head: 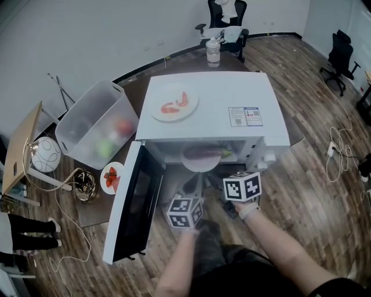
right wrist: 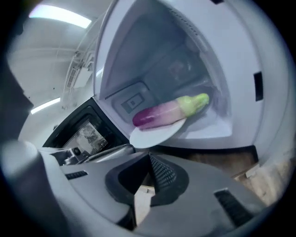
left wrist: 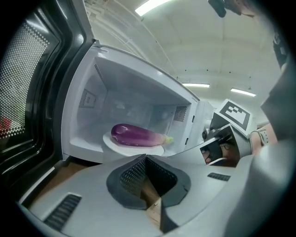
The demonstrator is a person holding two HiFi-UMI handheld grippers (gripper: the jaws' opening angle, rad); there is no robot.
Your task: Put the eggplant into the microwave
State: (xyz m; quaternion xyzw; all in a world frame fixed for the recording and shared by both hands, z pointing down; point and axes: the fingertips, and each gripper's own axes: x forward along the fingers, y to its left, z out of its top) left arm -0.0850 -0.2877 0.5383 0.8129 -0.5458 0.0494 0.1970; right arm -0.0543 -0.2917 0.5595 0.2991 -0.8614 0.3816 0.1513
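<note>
Bin [head: 81, 119] beside open microwave door [head: 134, 203].

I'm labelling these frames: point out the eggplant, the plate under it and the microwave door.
eggplant [left wrist: 136, 134], left gripper view, middle of its purple body.
plate [left wrist: 134, 151], left gripper view, bare front rim.
microwave door [head: 134, 200], head view, dark window panel.

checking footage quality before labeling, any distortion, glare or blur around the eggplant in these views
Head view: evenly lit and sharp, frame edges bowed by the wide lens, the eggplant dim inside the microwave. Left gripper view: heavy fisheye, dark corners, ceiling lights glaring, eggplant crisp. Right gripper view: tilted, fisheye, hazier; eggplant slightly soft.
</note>
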